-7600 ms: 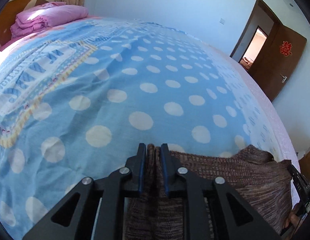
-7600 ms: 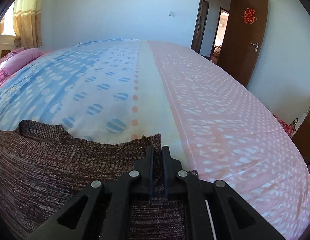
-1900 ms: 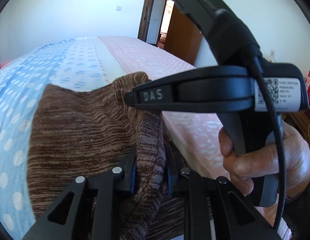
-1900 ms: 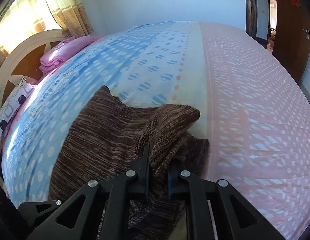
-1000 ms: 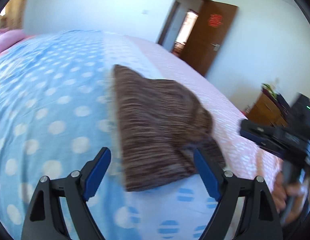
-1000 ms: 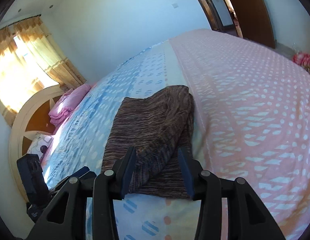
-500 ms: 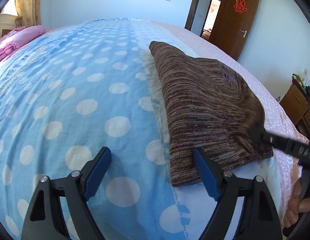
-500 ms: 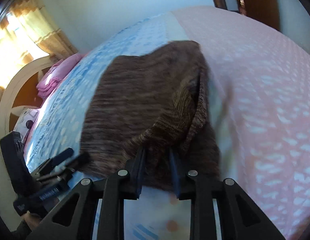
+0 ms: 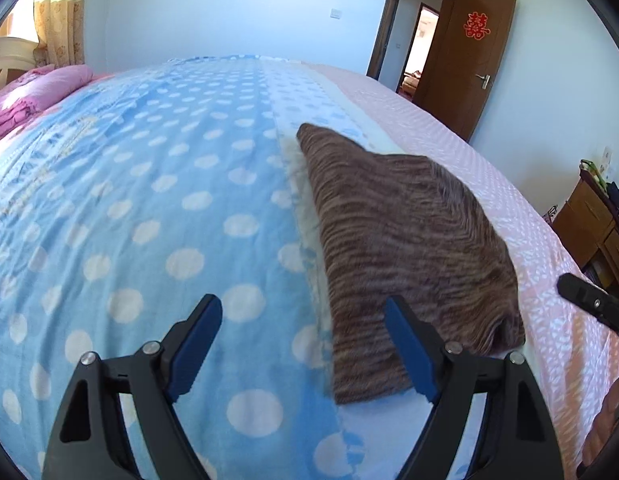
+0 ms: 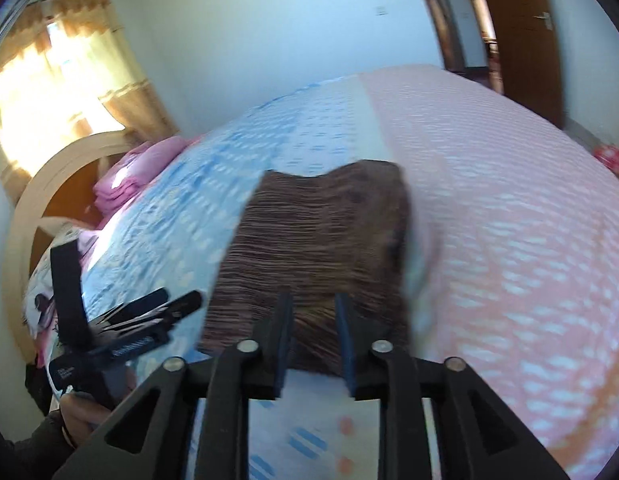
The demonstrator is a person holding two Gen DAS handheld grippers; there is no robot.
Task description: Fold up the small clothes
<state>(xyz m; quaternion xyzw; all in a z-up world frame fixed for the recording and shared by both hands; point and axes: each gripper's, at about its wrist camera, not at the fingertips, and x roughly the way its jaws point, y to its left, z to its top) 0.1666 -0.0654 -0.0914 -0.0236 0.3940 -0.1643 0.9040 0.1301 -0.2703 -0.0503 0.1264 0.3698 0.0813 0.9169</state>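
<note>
Sweater [image 9: 409, 240] lies beside spread left tongs [image 9: 309, 344], before opening, empty right tongs [image 10: 313, 336]

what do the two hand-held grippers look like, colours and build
Both match: the left hand-held gripper and the right hand-held gripper have matte black skeletal frames with triangular cut-outs, silver round pivot screws, and blue pads lining the inner faces of the fingers. Seen from the right wrist view, the left one's black body carries small white lettering, too blurred to read. A dark sleeve shows at that hand.
</note>
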